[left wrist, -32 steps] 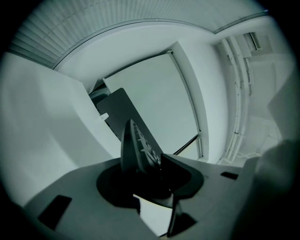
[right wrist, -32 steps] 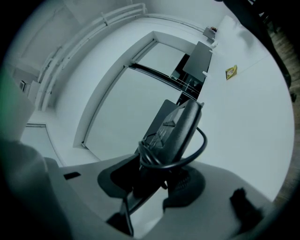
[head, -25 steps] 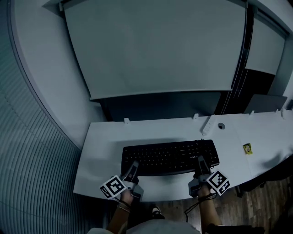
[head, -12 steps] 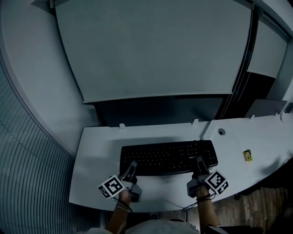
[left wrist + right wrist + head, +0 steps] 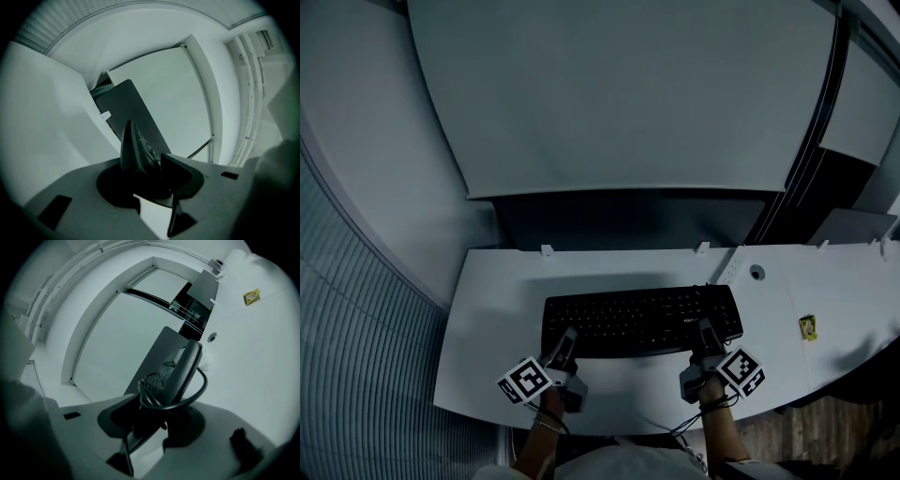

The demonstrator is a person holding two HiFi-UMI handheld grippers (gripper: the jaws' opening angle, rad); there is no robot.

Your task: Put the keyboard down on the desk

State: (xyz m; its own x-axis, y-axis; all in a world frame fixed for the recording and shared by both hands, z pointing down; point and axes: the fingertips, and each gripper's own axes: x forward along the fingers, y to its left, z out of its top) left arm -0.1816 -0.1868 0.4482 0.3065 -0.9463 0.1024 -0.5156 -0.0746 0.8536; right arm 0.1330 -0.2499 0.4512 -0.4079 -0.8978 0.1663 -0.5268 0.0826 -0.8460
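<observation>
A black keyboard lies level, low over the white desk; whether it touches the top I cannot tell. My left gripper is shut on its near edge at the left end. My right gripper is shut on the near edge at the right end. In the left gripper view the keyboard runs edge-on away from between the jaws of the left gripper. In the right gripper view the keyboard sticks out of the right gripper, with a loop of its cable hanging around it.
A large pale partition panel stands behind the desk, with a dark gap below it. A white power strip, a round cable hole and a small yellow item lie at the desk's right. A ribbed wall curves at left.
Both grippers have carried the keyboard a little farther in over the desk, toward the partition, and slightly lower. Both grips look the same.
</observation>
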